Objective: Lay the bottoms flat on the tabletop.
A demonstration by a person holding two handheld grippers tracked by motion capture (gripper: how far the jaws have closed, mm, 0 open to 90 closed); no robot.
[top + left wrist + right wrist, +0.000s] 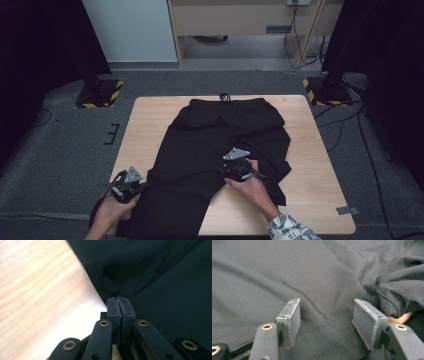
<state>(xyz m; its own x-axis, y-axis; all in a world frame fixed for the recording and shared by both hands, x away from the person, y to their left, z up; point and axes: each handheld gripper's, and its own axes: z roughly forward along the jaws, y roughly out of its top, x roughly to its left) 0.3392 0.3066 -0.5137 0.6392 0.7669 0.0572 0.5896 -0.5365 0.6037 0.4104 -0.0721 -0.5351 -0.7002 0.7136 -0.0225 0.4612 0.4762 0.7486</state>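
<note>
Black trousers lie flat on the wooden table, waistband at the far edge, legs towards me. My left gripper is at the outer edge of the left leg near the table's front. In the left gripper view its pads are pressed together with the trousers' hem edge pinched between the tips. My right gripper rests over the fabric between the two legs. In the right gripper view it stands open, pads wide apart just above the dark cloth, gripping nothing.
A bunched fold of the right leg lies right of the right gripper. Bare wood lies left of the trousers. Two yellow-black striped stand bases sit on the grey floor behind the table, with cables at the right.
</note>
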